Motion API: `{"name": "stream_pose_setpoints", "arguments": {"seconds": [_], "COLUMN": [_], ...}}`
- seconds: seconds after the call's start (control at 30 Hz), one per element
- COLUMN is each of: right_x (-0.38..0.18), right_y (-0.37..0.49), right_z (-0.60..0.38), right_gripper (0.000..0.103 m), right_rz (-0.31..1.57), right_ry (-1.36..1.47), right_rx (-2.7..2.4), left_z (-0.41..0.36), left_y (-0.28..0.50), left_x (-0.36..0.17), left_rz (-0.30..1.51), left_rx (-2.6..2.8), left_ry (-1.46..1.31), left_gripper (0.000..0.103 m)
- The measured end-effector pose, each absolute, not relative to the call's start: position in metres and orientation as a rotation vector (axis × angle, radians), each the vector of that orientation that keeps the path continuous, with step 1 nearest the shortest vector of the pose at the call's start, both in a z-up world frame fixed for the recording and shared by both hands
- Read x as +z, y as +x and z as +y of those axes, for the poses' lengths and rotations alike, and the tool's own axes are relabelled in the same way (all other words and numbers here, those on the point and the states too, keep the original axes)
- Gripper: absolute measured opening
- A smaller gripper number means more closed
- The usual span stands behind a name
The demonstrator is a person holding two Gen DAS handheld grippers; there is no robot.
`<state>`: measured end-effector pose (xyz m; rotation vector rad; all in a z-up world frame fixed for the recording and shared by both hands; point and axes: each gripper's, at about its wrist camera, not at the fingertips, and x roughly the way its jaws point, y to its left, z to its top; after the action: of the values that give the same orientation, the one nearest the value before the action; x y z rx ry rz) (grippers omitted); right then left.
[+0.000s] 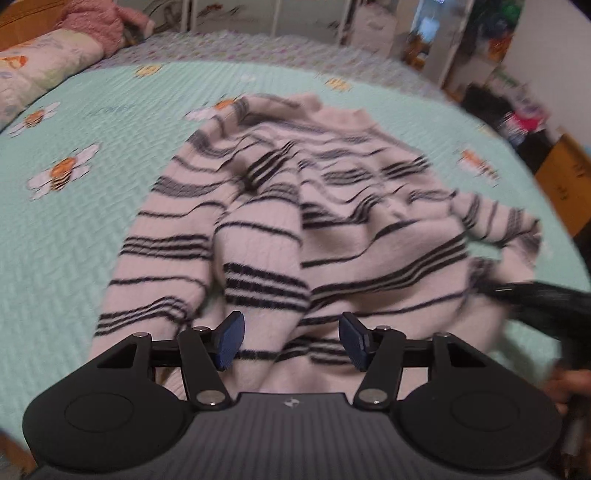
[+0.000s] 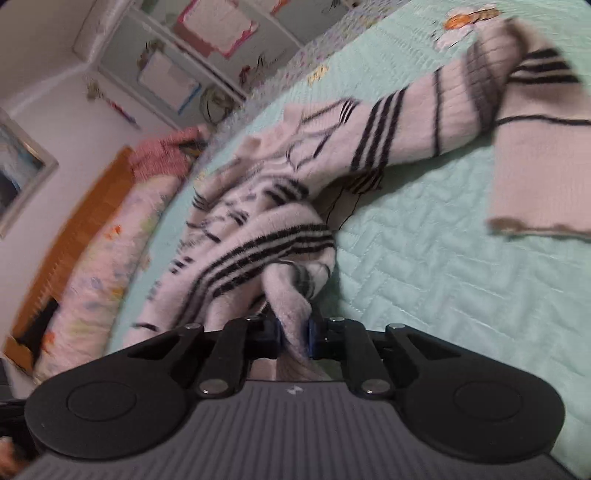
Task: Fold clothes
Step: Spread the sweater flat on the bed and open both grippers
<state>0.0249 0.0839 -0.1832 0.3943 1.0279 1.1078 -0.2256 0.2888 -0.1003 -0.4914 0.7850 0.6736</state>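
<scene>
- The striped sweater [image 1: 295,221] lies crumpled in the middle of the bed, pale knit with dark bands, its body bunched into ridges and one sleeve [image 2: 406,122] trailing away across the quilt.
- In my judgement the folding has barely begun: no clean crease or flat panel shows, so spreading it flat, laying the sleeves in and doubling the body all remain.
- My right gripper [image 2: 294,338] is pinched narrow on a bunched edge of the knit, the cloth pressed between both pads near the sweater's side.
- My left gripper [image 1: 291,341] stands fairly wide just over the near hem, cloth beneath the gap but neither pad pressing on it, so it holds nothing.
- Under the sweater is a mint quilt [image 1: 92,258] with bee and flower prints, covering the bed.
- Further out, a floral pillow [image 1: 40,70] and a pink fuzzy bundle [image 1: 96,22] sit at the headboard, with white cabinets [image 2: 173,77] behind along the wall.
</scene>
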Motion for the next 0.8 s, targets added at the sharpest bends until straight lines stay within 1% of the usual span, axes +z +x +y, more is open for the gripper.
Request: {"name": "stream_pose_setpoints", "arguments": {"seconds": [0.13, 0.2, 0.37, 0.43, 0.47, 0.57, 0.63, 0.67, 0.73, 0.77, 0.8], "right_x": [-0.159, -0.156, -0.175, -0.163, -0.157, -0.135, -0.125, -0.12, -0.117, -0.118, -0.121], "right_y": [0.024, 0.022, 0.016, 0.009, 0.005, -0.006, -0.008, -0.009, -0.012, -0.014, -0.015], "right_z": [0.033, 0.017, 0.002, 0.003, 0.004, 0.016, 0.034, 0.042, 0.059, 0.067, 0.074], "right_gripper": [0.011, 0.008, 0.008, 0.01, 0.013, 0.014, 0.015, 0.017, 0.018, 0.019, 0.024], "right_rz": [0.977, 0.964, 1.05, 0.993, 0.965, 0.871, 0.846, 0.833, 0.833, 0.839, 0.855], "right_ry": [0.42, 0.358, 0.19, 0.179, 0.173, 0.168, 0.197, 0.211, 0.222, 0.224, 0.219], "right_rx": [1.079, 1.04, 0.906, 0.924, 0.932, 0.997, 1.07, 1.106, 1.159, 1.18, 1.191], "left_z": [0.291, 0.292, 0.291, 0.291, 0.292, 0.294, 0.294, 0.295, 0.296, 0.296, 0.297], "left_y": [-0.223, -0.221, -0.216, -0.215, -0.215, -0.216, -0.216, -0.216, -0.217, -0.217, -0.217], "left_x": [-0.102, -0.103, -0.106, -0.107, -0.108, -0.108, -0.109, -0.109, -0.11, -0.11, -0.111], "left_rz": [0.837, 0.847, 0.874, 0.883, 0.886, 0.892, 0.895, 0.897, 0.9, 0.901, 0.903], "left_rx": [0.723, 0.729, 0.747, 0.76, 0.769, 0.782, 0.789, 0.792, 0.798, 0.801, 0.803], "left_ry": [-0.488, -0.487, -0.474, -0.463, -0.457, -0.453, -0.451, -0.449, -0.447, -0.446, -0.444], "left_gripper": [0.061, 0.061, 0.062, 0.064, 0.064, 0.064, 0.065, 0.066, 0.069, 0.069, 0.069]}}
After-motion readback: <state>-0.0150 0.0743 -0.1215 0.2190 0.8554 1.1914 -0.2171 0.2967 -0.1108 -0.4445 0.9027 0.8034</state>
